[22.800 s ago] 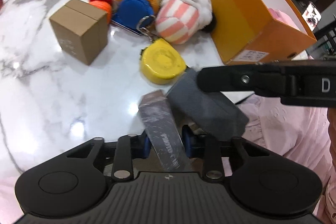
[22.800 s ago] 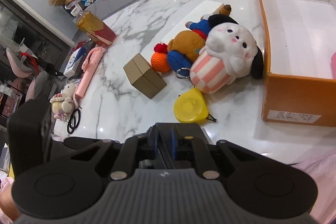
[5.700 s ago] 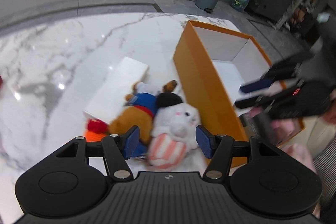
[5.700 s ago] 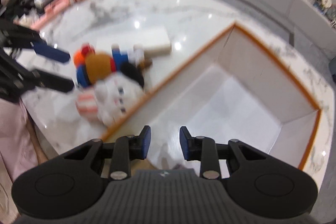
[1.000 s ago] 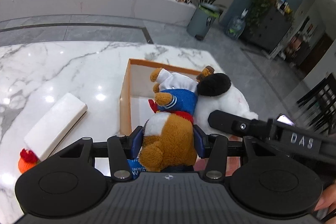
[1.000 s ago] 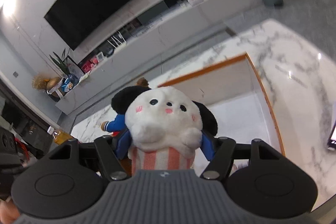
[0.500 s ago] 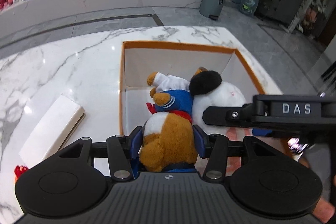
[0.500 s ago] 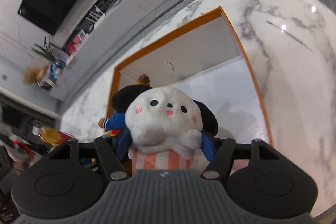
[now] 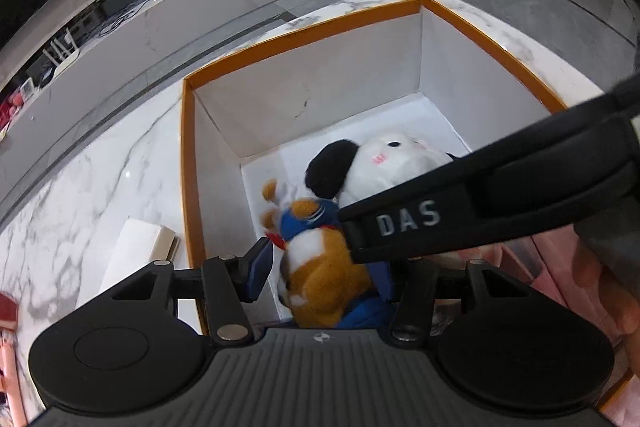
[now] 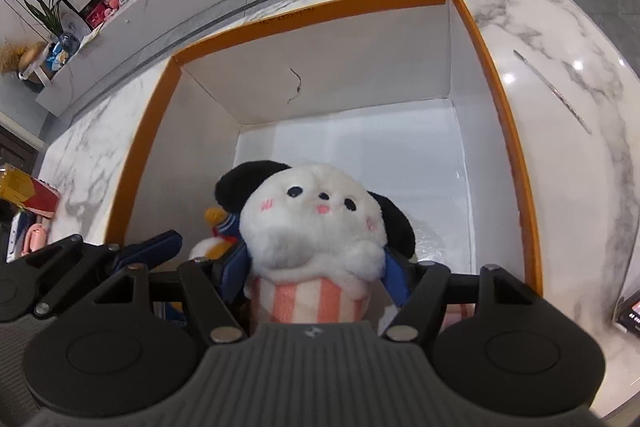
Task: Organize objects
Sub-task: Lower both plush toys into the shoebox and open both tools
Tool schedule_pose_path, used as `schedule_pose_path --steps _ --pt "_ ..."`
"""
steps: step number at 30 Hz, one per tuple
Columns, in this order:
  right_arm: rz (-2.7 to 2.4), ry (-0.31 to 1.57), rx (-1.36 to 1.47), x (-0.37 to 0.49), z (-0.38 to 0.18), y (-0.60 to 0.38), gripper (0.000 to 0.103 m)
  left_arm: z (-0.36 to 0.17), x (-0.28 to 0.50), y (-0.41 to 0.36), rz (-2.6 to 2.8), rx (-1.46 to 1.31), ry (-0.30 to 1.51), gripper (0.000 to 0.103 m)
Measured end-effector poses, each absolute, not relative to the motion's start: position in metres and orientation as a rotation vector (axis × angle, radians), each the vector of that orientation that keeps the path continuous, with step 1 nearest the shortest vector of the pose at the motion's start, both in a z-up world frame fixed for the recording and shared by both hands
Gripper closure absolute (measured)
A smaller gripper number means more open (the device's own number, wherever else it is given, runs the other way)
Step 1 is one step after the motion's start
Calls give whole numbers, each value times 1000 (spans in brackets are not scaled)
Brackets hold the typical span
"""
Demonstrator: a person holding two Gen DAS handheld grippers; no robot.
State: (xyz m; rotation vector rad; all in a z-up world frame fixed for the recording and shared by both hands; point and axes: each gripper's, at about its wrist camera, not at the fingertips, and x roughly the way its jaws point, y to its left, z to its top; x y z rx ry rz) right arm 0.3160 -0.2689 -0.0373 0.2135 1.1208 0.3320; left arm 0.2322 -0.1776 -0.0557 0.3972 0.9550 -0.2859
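Observation:
An orange box [image 9: 304, 31] with a white inside stands on the marble table. My left gripper [image 9: 324, 267] reaches down into it. Between its opening jaws is a brown bear plush in a blue jacket [image 9: 312, 279], and a gap shows beside the left pad. A white dog plush [image 10: 316, 223] with black ears and a pink-striped body sits in my right gripper [image 10: 316, 267]. Those jaws are opening too, with the pads against its sides. The dog [image 9: 392, 163] lies next to the bear [image 10: 212, 247] low in the box. The right tool's black frame [image 9: 480, 203] crosses the left wrist view and hides the left gripper's right pad.
A flat white box [image 9: 140, 251] lies on the marble left of the orange box. A red and yellow container [image 10: 32, 195] stands at the table's far left, and a phone [image 10: 630, 307] lies at its right edge. A hand [image 9: 616, 291] holds the right tool.
Both grippers have sunk into the orange box with their plushes, and the box floor looks nearer. The left view has rolled. The left jaws have widened off the bear's side.

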Motion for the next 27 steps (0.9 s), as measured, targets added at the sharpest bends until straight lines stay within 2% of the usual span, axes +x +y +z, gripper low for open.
schedule_pose_path --steps 6,12,15,19,21,25,27 --pt "352 1131 174 315 -40 -267 28 -54 227 -172 -346 406 948 41" --pt "383 1102 168 307 -23 -270 27 -37 231 -144 -440 253 968 41" --pt "400 1080 142 301 -11 -272 31 -28 229 -130 -473 173 980 41" --pt "399 1079 113 295 0 -275 55 -19 226 -112 -495 84 978 41" --pt "399 1076 81 293 3 -274 56 -14 225 -107 -497 57 968 41" --pt "388 1087 -12 292 -1 -262 70 -8 224 -104 -503 31 949 41" --pt "395 1098 -29 291 -6 -260 73 -6 225 -102 -507 17 945 41"
